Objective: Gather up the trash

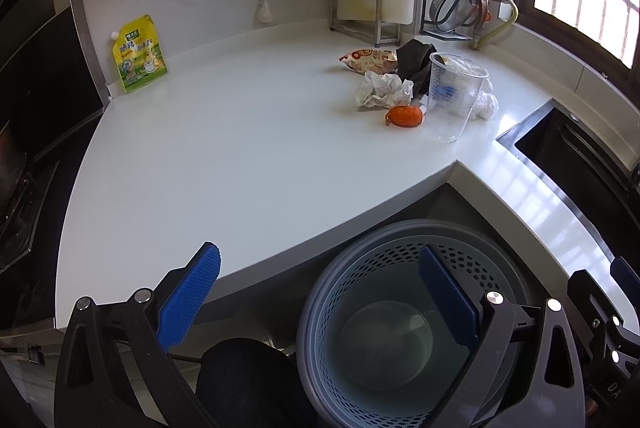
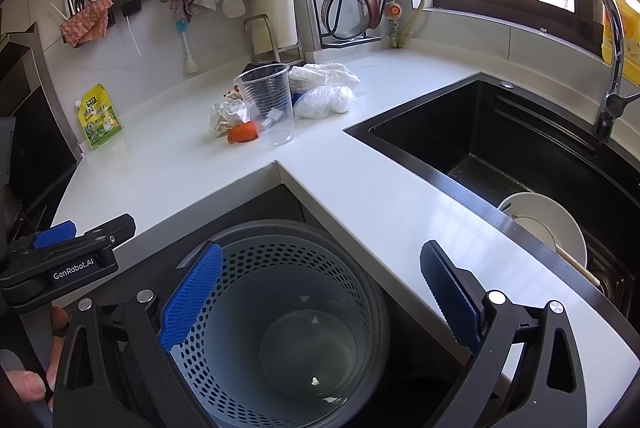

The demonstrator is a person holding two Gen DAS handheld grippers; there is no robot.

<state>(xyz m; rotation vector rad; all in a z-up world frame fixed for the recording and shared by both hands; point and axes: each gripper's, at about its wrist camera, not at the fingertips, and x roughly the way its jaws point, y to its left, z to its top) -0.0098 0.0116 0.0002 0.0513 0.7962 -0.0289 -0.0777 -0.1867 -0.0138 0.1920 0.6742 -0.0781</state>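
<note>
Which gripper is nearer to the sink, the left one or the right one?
The right gripper is nearer: the sink lies just to its right. The left gripper is farther to the left, beyond the bin.

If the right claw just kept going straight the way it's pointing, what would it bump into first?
Probably the white countertop edge beyond the waste bin; the open right claw hovers over that bin. Depth is unclear.
</note>
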